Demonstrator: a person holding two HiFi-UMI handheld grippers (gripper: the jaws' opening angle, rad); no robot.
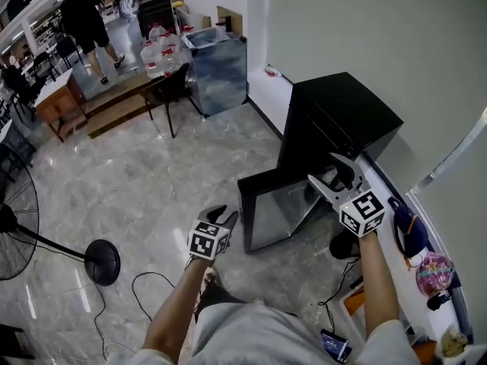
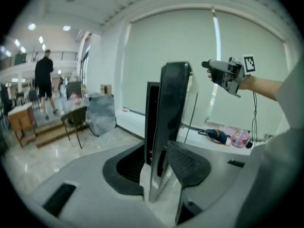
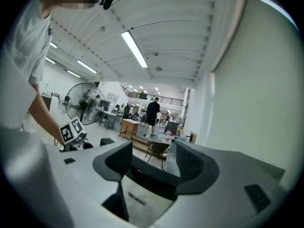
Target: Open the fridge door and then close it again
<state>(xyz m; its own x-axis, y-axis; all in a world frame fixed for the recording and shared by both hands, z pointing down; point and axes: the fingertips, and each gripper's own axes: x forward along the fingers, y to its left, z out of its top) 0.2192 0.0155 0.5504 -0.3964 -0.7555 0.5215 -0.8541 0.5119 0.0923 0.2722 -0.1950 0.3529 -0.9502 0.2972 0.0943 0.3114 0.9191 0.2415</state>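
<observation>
**Fridge door open, both jaws apart and empty**

Small black fridge point(image 1: 338, 116) sits on the floor point(image 1: 152, 181) at right, against the pale wall. Its door point(image 1: 278, 211) is swung out toward the near left, grey inner side showing.

Left gripper point(image 1: 223, 216) hangs near the door's free edge, just left of it, not touching. In the left gripper view the jaws stand partly apart. The door's edge shows in line with the gap, beyond the pads, and no pad presses on it. Nothing is held.

Right gripper point(image 1: 321, 167) is raised over the gap between the open door and the fridge body. It points about level toward the far room. In the right gripper view its jaws are spread wide with nothing between them. Only the far hall shows through the gap.

Far left: a standing fan point(image 1: 15, 219), a dark chair point(image 1: 171, 90) and a person point(image 1: 84, 17) walking away. A pink bag point(image 1: 434, 272) lies on the white ledge at near right.
</observation>
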